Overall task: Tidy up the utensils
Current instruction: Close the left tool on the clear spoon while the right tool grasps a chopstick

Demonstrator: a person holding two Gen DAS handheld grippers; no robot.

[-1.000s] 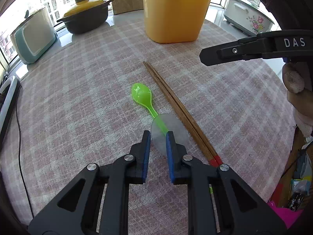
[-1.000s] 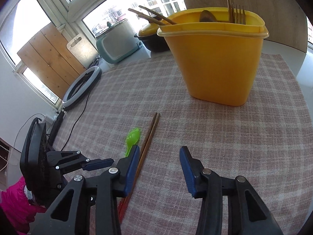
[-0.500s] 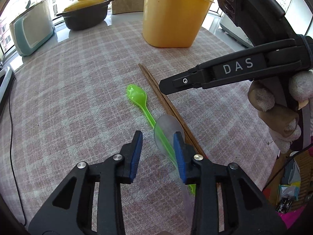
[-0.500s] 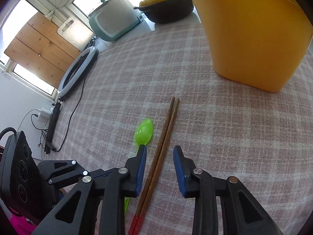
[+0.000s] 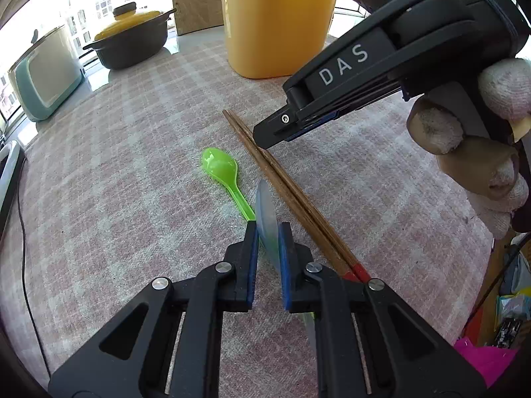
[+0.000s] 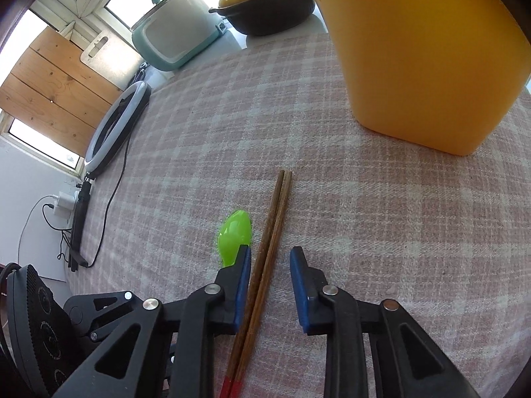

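Note:
My left gripper (image 5: 268,232) is shut on a clear plastic spoon (image 5: 265,219), held on edge just above the checked cloth. A green plastic spoon (image 5: 222,169) lies on the cloth ahead of it and also shows in the right wrist view (image 6: 234,235). A pair of brown chopsticks with red ends (image 5: 292,199) lies to the right of the spoons. My right gripper (image 6: 269,262) is open and straddles the chopsticks (image 6: 265,265) near their red ends. The yellow utensil bin (image 5: 277,21) stands at the back, close on the right in the right wrist view (image 6: 421,56).
A dark pot with a yellow lid (image 5: 129,44) and a pale green appliance (image 5: 43,79) stand beyond the cloth at the back left. A ring light (image 6: 113,129) and cables lie at the table's left side. The table edge (image 5: 491,232) drops off on the right.
My left gripper has closed on the clear spoon and turned it on edge. My right gripper has come down lower over the chopsticks, with its fingers on either side of them.

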